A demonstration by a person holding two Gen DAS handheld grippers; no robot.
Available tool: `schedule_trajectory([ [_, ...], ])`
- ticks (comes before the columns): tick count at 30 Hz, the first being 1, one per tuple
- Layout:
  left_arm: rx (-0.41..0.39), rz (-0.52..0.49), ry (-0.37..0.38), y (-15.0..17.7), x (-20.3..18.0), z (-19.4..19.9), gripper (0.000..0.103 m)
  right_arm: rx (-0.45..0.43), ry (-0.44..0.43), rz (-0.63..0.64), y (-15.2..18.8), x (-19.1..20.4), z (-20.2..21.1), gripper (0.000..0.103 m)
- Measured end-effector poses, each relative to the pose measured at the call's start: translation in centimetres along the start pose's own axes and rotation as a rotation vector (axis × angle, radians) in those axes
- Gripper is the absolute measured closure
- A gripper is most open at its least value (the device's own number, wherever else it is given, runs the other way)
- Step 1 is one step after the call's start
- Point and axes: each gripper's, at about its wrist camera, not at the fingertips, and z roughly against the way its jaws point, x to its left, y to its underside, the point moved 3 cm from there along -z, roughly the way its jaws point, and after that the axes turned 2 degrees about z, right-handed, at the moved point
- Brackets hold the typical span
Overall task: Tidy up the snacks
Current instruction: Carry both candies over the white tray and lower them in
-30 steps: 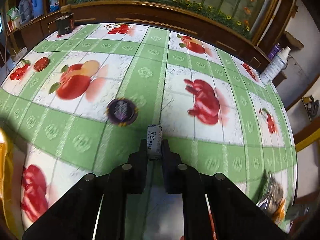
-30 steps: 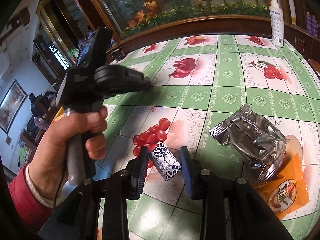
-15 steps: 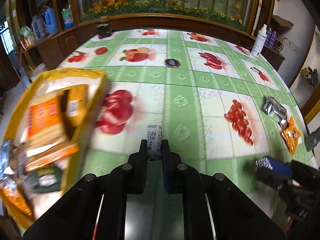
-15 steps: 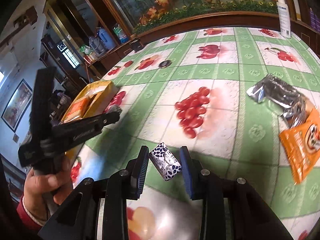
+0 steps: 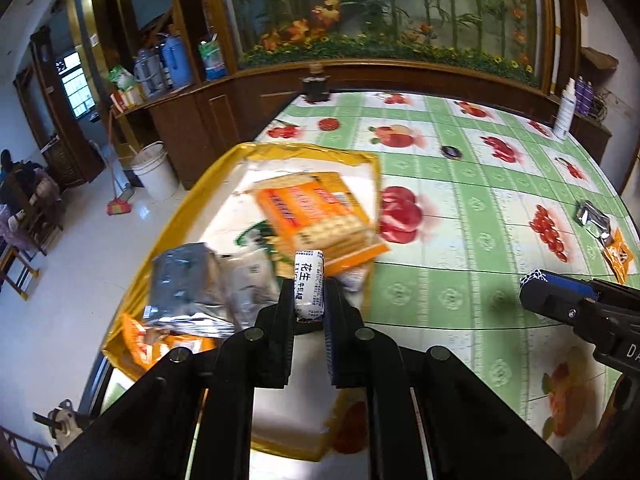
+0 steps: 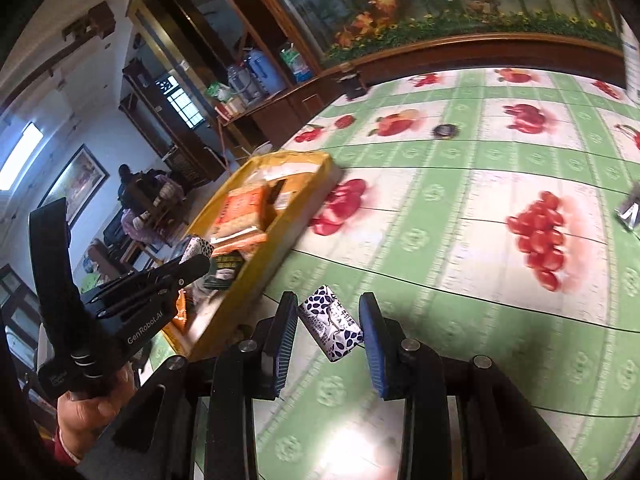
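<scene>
The white candy wrapper [image 5: 308, 288] at the frame's centre in the left wrist view carries the characters "花生". In the right wrist view, at eight o'clock, the left gripper [image 6: 192, 266] bears "GenRobot.AI". In the left view, at four o'clock, the right gripper [image 5: 536, 280] shows the letters "DA".

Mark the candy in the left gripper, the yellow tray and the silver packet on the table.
White candy [image 5: 308, 285], left wrist view, wrapper middle.
Yellow tray [image 5: 176, 216], left wrist view, left rim.
Silver packet [image 5: 592, 218], left wrist view, foil centre.

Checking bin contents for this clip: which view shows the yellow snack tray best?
Left wrist view: the yellow snack tray lies below the camera, its packets visible. Right wrist view shows the tray obliquely, from the side, partly behind the left tool.
</scene>
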Motion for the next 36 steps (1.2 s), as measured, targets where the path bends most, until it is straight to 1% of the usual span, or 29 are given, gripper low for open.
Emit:
schedule_trajectory([
  [5,-0.009,0.031,-0.024,-0.1,2.4,-0.4,0.093,0.008,-0.039,0.016,-0.9,2.7,-2.0,0.071],
  [12,-0.022,0.073,-0.041,-0.4,5.0,-0.8,0.093,0.013,-0.062,0.06,-2.5,6.0,-4.6,0.071],
  [19,-0.001,0.108,-0.055,-0.1,6.9,-2.1,0.093,0.016,-0.082,0.09,-4.4,8.1,-6.7,0.071],
  [27,0.009,0.124,-0.067,-0.3,8.0,-3.0,0.093,0.015,-0.091,0.105,-6.4,9.6,-9.5,0.071],
  [36,0.008,0.129,-0.07,-0.9,8.6,-3.7,0.093,0.012,-0.077,0.086,-8.2,9.3,-11.8,0.07],
])
